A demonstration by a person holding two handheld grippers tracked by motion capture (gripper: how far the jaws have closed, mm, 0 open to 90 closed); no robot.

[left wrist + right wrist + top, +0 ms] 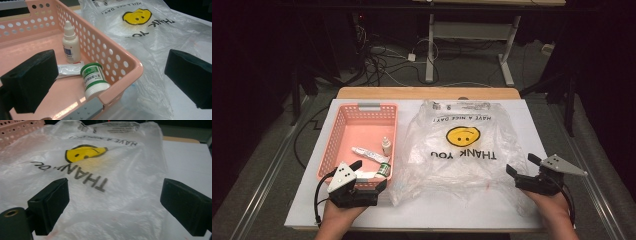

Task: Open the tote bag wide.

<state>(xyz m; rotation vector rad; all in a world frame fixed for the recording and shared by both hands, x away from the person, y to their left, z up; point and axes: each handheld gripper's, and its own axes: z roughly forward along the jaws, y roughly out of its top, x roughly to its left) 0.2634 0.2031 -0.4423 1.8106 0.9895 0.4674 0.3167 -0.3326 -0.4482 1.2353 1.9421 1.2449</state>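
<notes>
Left tongs [371,174] gape over the basket [343,120] corner; right tongs [523,165] gape at the bag [462,165].

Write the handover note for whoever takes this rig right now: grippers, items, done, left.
Left gripper: open, holding nothing, jaws astride the near right corner of the pink basket.
Right gripper: open, empty, at the near right edge of the plastic bag.
Items: dropper bottle upright, green-labelled jar on its side, tube lying flat, all inside the basket. Bag lies flat on the white table, beside the basket.
Done: nothing in the bag that I can see.
Left: probably open the bag and move the three items in.
</notes>
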